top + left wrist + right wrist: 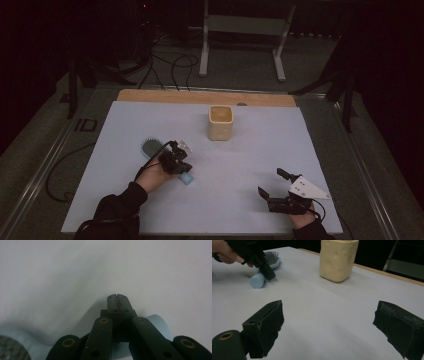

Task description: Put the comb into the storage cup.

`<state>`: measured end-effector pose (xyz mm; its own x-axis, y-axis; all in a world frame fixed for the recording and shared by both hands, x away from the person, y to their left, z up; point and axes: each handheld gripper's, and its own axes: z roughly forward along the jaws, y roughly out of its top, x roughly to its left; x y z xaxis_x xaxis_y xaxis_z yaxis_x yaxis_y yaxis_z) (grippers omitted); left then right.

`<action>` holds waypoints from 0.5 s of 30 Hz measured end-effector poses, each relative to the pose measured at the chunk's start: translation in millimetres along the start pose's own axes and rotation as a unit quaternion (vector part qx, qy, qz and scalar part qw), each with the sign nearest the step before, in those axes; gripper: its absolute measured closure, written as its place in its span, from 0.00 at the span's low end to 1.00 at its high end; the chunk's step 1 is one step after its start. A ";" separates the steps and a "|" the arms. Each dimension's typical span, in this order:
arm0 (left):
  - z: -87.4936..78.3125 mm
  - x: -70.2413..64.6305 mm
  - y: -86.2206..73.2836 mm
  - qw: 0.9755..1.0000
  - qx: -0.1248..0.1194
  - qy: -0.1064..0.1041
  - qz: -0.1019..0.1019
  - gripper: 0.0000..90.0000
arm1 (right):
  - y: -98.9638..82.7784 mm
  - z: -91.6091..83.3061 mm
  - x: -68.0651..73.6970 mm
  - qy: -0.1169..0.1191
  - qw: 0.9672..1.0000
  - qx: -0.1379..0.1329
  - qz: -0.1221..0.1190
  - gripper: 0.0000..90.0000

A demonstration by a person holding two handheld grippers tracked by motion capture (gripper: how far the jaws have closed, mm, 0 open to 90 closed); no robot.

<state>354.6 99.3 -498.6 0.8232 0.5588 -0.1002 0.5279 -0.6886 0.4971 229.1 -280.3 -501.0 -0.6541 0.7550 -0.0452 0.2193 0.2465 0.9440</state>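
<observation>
- The light blue plastic hairbrush (152, 150) with a dark bristle pad lies flat on the pale grey sheet of the worktop (240, 165), to the left of the cream-yellow square cup with round dimples (220, 122) and nearer to the person than the cup.
- The round blue handle (257, 280) of the brush points away from the bristle head, toward the person's side.
- The left gripper (176, 159) is over the handle of the brush, just beside the bristle head. In the left gripper view its jaws stand pressed together at the tips, with no gap between them, and the blue handle (160, 323) shows under and behind them; I cannot tell if they pinch any part of it.
- The cup stands upright on the sheet, well apart from both grippers.
- The right gripper (272, 186) rests low on the sheet, to the right of the cup and nearer to the person. Its jaws stand wide apart and hold nothing; bare sheet is between them.
</observation>
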 end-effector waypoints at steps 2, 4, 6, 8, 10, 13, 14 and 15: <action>-4.2 -3.8 -8.2 1.000 0.007 -0.002 0.002 1.00 | 0.1 -0.1 -0.1 0.001 1.000 0.000 0.001 0.09; -5.8 -4.9 -11.2 1.000 0.010 -0.002 0.003 1.00 | 0.1 -0.2 -0.1 0.000 1.000 0.000 0.000 0.09; -10.2 -7.2 -19.8 1.000 0.015 -0.004 0.004 1.00 | 0.2 -0.2 -0.2 0.000 1.000 -0.001 0.001 0.09; -13.9 -8.3 -26.3 1.000 0.017 -0.003 0.002 1.00 | 0.3 -0.2 -0.2 0.000 1.000 -0.001 0.001 0.09; -18.0 -9.6 -32.6 1.000 0.021 -0.001 0.001 1.00 | 0.5 -0.1 0.0 -0.001 1.000 0.000 0.001 0.09; -23.8 -10.8 -42.3 1.000 0.024 0.000 -0.001 1.00 | 0.6 0.2 0.3 -0.001 1.000 0.000 0.000 0.09; -25.7 -11.2 -45.4 1.000 0.028 0.001 0.000 1.00 | 0.7 0.3 0.4 -0.001 1.000 -0.001 0.000 0.09; -27.5 -11.5 -48.7 1.000 0.029 0.002 -0.002 1.00 | 0.7 0.2 0.2 0.000 1.000 0.000 0.000 0.09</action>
<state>313.6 139.2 -498.0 0.8207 0.5630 -0.0978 0.5418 -0.7122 0.4463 229.2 -279.9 -500.4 -0.6534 0.7557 -0.0452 0.2190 0.2459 0.9442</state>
